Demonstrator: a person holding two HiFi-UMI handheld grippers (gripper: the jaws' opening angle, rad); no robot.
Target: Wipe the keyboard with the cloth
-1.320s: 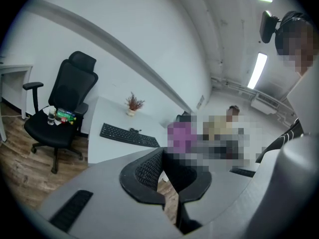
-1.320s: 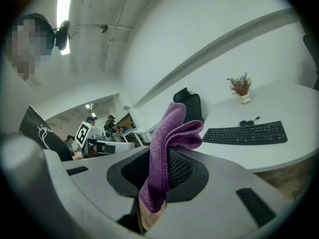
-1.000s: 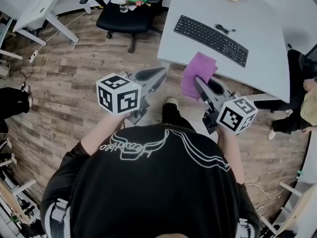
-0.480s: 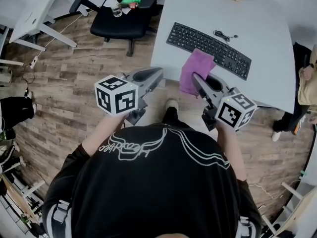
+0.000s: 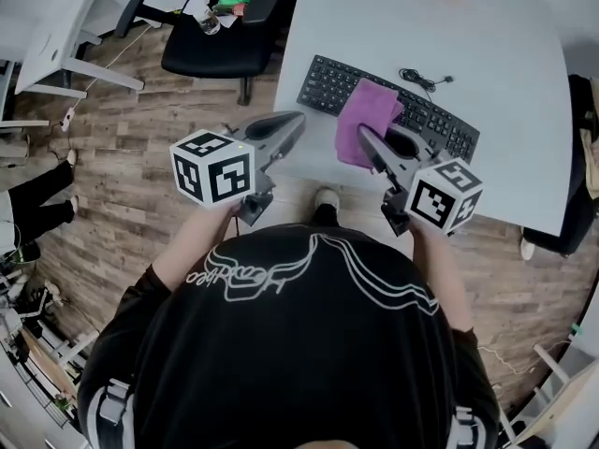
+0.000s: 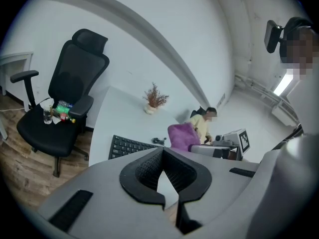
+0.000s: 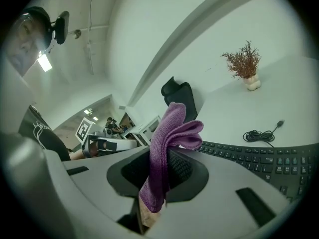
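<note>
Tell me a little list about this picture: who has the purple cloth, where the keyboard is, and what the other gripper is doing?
cloth: purple, pinched in the right hand-held gripper
keyboard: black, on the white table, partly covered by the cloth in the head view
left hand-held gripper: shut, empty, near the table's edge

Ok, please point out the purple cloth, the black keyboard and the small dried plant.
purple cloth (image 5: 363, 120): head view, middle of the fabric
black keyboard (image 5: 323, 82): head view, left keys
small dried plant (image 7: 243, 61): right gripper view, brown twigs
</note>
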